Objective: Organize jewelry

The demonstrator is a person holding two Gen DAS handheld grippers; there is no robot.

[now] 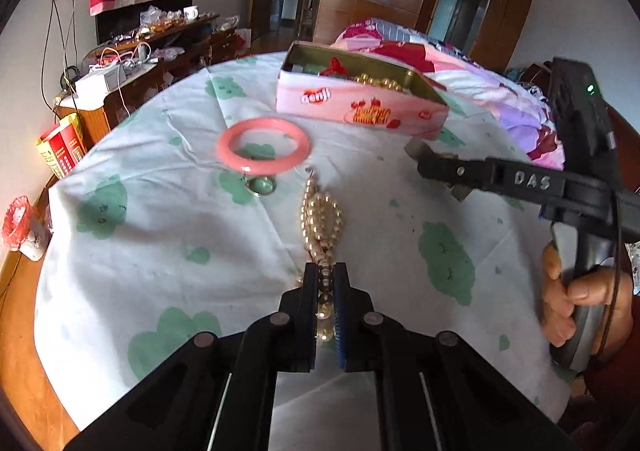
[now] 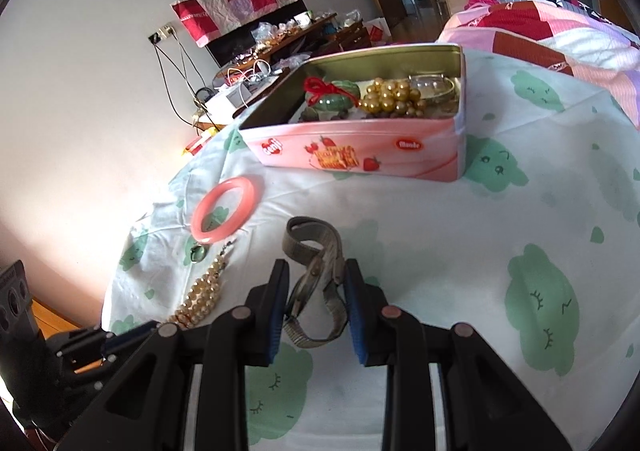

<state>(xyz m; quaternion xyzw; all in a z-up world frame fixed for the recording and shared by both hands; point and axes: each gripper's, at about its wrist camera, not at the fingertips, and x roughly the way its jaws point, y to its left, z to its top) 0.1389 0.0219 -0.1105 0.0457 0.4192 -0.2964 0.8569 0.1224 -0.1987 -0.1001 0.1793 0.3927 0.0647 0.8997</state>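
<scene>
Now pearl necklace (image 1: 323,211) pinched between left hand-held gripper (image 1: 325,271) pads.

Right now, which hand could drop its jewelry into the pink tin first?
Probably the right. Its tongs grip the watch, nearer the open tin. The left tongs pinch the pearl beads farther back.

I count one pink tin box (image 2: 352,151) on the cloth. I see one pink bangle (image 1: 263,145), one small ring (image 1: 262,187), one pearl necklace (image 1: 322,211) and one watch (image 2: 316,283). Inside the box I see one bunch of gold beads (image 2: 390,97) and one green stone piece (image 2: 332,99). I see two grippers.
</scene>
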